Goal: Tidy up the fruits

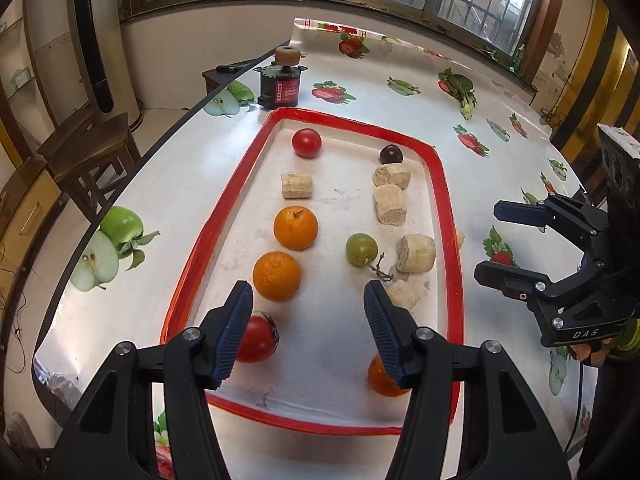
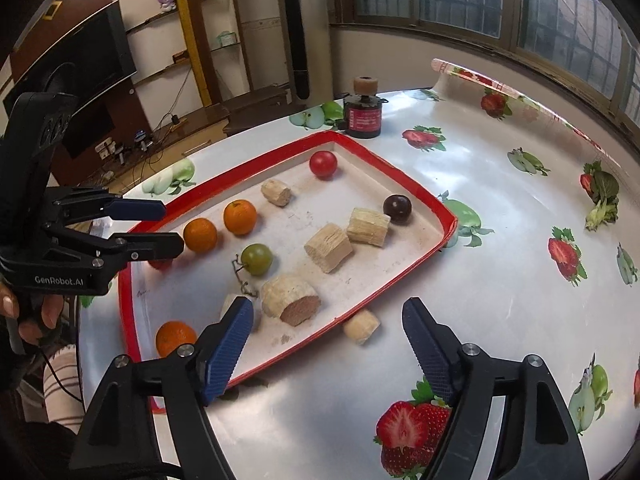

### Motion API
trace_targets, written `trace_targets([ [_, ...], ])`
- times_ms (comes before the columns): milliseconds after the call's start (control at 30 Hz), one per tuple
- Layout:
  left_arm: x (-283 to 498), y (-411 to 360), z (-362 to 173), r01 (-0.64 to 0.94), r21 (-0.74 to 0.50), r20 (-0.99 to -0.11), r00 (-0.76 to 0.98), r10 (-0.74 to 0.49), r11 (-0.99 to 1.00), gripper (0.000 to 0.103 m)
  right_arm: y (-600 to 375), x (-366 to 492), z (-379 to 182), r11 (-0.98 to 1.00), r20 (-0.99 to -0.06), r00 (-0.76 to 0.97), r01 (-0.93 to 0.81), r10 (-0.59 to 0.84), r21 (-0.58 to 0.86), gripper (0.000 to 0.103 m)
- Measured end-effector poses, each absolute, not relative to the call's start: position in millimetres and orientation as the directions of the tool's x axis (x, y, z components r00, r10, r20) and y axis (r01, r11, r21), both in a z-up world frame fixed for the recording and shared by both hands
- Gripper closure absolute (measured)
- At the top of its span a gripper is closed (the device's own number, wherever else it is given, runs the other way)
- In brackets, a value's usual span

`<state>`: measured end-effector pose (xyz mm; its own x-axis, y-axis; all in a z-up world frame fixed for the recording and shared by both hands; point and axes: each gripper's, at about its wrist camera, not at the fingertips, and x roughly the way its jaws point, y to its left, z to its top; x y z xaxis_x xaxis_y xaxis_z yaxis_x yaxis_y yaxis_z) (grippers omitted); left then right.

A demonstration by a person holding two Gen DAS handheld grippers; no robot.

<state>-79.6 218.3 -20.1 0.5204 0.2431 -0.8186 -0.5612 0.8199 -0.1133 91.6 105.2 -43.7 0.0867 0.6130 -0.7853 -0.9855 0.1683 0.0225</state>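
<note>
Left wrist view, left to right: red-rimmed tray [image 1: 438,168] mid-frame on the bench [image 1: 400,80]; two oranges [image 1: 295,227] in its left column, green grape [image 1: 361,250] right of them. Left tongs [image 1: 308,300] at bottom centre, spread, pinching nothing. Right tongs [image 1: 490,242] at right edge, spread, empty, beside the tray.

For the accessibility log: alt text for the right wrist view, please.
Open right gripper hovers, holding nothing, over the near edge of a red-rimmed tray of oranges, tomatoes and beige log pieces. One beige piece lies outside on the fruit-print tablecloth.
</note>
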Motion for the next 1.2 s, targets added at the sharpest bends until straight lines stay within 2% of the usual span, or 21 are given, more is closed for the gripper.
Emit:
trace_targets([
  [333,-102,190,-19,-0.572,-0.057,-0.812,0.504,0.295,0.818,0.046,84,62,-41,0.045,-0.781,0.037,-0.999,0.623,-0.011,0.019],
  [533,-109,178,-14,-0.575,-0.042,-0.803,0.506,0.314,0.817,0.046,75,43,-38,-0.012,-0.767,0.064,-0.996,0.638,-0.093,0.019],
  [967,-123,163,-9,-0.596,0.000,-0.779,0.504,0.374,0.803,0.046,66,32,-35,-0.072,-0.761,0.033,-0.992,0.647,-0.105,0.017],
  [1200,-125,159,-13,-0.588,0.002,-0.784,0.501,0.366,0.809,0.046,64,31,-34,-0.083,-0.757,0.021,-0.992,0.653,-0.099,0.017],
])
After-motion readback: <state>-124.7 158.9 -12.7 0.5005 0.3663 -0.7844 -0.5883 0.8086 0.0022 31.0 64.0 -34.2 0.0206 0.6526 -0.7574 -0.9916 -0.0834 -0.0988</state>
